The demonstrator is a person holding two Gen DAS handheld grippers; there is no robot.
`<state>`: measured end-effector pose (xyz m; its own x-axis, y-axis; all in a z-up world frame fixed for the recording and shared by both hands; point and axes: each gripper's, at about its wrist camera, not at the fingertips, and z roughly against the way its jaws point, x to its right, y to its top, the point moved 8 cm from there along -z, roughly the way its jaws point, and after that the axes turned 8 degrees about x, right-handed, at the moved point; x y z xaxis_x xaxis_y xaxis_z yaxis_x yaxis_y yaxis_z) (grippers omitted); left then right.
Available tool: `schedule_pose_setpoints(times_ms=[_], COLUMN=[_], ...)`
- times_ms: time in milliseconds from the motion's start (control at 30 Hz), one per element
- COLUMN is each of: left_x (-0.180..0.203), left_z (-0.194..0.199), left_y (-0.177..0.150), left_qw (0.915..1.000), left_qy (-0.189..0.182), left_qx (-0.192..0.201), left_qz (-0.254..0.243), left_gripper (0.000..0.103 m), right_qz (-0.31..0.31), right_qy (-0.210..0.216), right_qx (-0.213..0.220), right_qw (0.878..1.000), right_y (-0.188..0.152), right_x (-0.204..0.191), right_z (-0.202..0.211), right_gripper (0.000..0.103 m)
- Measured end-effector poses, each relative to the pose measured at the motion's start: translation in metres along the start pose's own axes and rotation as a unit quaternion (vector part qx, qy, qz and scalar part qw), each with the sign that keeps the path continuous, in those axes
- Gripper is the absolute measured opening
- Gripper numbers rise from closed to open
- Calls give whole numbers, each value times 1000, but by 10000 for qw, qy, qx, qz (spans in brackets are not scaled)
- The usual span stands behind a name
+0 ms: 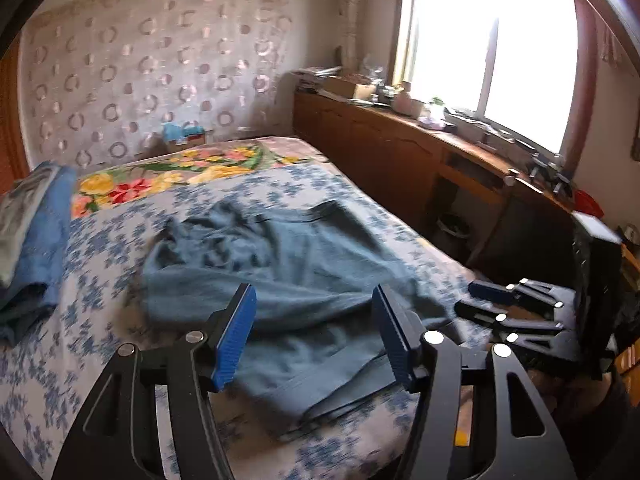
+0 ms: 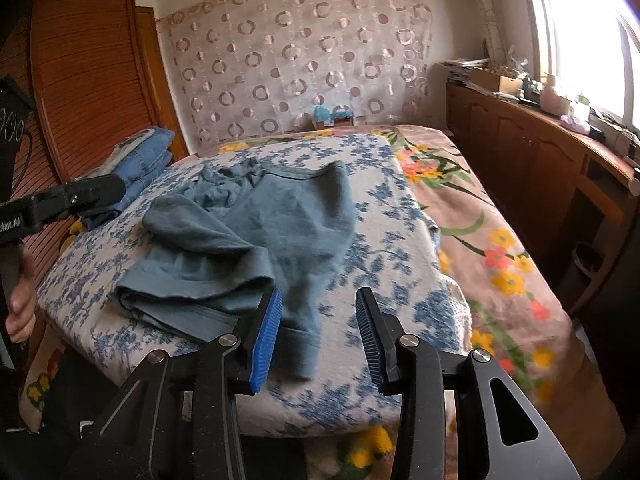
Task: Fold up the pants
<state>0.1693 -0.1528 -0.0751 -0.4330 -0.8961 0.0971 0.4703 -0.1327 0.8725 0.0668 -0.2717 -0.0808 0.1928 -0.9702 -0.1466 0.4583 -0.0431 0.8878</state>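
One pants (image 2: 256, 240) heap (crumpled) lengthwise along bed (image 2: 404, 248).

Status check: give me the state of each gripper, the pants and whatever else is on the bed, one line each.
Left gripper: jaws open, empty, above the pants.
Right gripper: jaws open, empty, over the near edge of the pants.
Teal pants: crumpled, partly doubled over, not neatly folded, lying on the blue floral sheet.
Blue jeans stack: folded, piled at the bed's left side.

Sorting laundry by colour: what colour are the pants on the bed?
Plain dusty teal-blue pants, clearest in the right wrist view.
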Motion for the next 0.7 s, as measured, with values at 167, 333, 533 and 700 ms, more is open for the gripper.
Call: schedule_pose_setpoints(times_ms=[167,333,533,700], left_x=[-25,-42,-51,-52], left_z=[0,-4,-8,-10], left_y=[-27,-50,-70,-76], left_qw=[9994,9983,9969,9966], left_qy=[238,382,435,435], left_qx=[-211,-380,-525,-550], left_qz=[118,238,384,433], left_gripper=[61,61,61,61], right_qz=[103,235,274,210], right_qy=[196,335,374,470], right_qx=[-15,-138,-427,-500], right_qw=[9998,9991,9980,9974], right_y=[6,7,4,6], right_x=[-14,-25,-27,-29], right_z=[-17,-43,-73,-83], right_gripper=[40,40,40,24])
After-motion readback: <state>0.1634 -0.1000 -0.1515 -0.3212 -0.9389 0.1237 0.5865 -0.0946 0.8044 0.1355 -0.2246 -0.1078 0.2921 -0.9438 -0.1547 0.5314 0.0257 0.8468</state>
